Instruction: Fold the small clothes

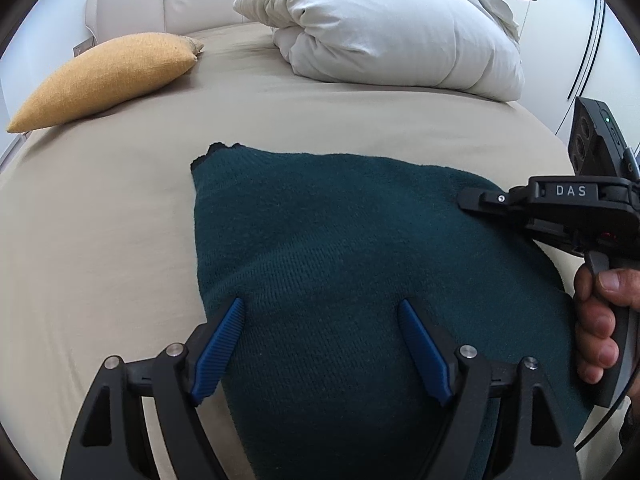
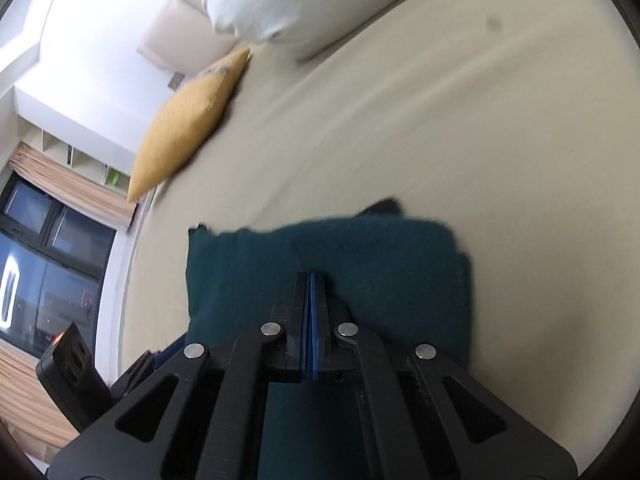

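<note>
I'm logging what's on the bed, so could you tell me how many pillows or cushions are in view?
2. A yellow cushion lies at the far left of the bed, near the headboard. A large white pillow sits at the far middle-right. A zebra-patterned item behind it may be a third.

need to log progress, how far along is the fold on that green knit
Done: the dark green knit lies on the beige sheet as a compact, roughly squared block with layered edges, so it looks largely folded. In hand: the right claw is shut over its top, gripping nothing; the left claw stands open at the near edge. Left: perhaps a final smoothing; no other clothes are in view.
</note>
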